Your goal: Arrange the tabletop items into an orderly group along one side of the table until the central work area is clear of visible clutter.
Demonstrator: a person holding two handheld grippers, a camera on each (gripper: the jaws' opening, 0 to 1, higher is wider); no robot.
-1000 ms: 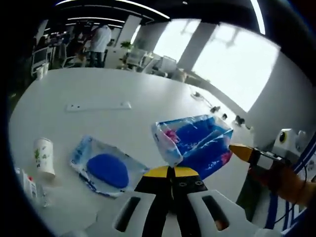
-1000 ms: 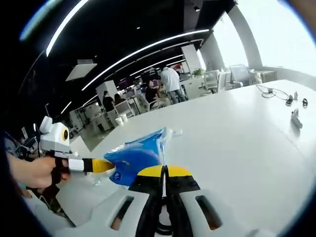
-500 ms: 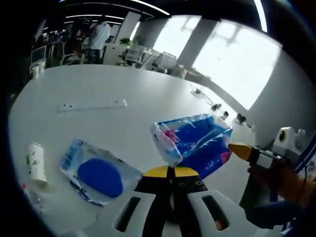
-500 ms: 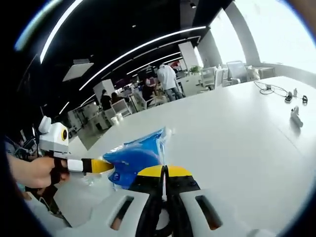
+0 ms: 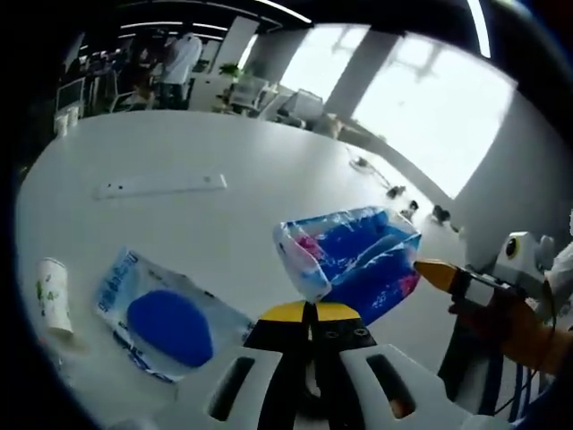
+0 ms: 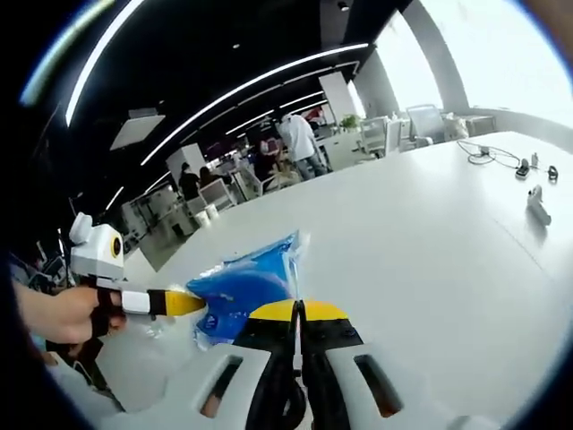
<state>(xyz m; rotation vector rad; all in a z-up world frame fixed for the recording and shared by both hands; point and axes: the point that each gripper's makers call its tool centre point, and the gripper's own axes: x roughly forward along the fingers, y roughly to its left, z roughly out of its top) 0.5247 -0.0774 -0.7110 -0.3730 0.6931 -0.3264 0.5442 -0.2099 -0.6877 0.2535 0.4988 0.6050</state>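
- The blue plastic pouch (image 5: 351, 260) hangs in the air above the surface (image 5: 224, 152), pinched by its lower edge in the left gripper (image 5: 311, 311), whose yellow-tipped jaws are pressed together on the film.
- In the right gripper view the same pouch (image 6: 243, 289) sits between both tools; the right gripper (image 6: 296, 311) has its jaws closed at the pouch's near edge, apparently nipping it too.
- Two grips on one floppy bag looks deliberate to me: crinkly, glossy film sags, so holding both edges keeps it spread for the carry to the side.
- Below and left of the held pouch, a second flat packet (image 5: 166, 313) lies on the surface, clear film with blue print over a rounded blue pad.
- Further left of that packet, a paper cup (image 5: 52, 294) lies tipped near the surface's edge.
- Beyond the held pouch, a long white strip (image 5: 161, 184) lies flat, well apart.
- Far past the pouch, cables and small dark items (image 6: 501, 159) lie near the window side.
- A hand (image 6: 63, 313) grips the left tool's handle.
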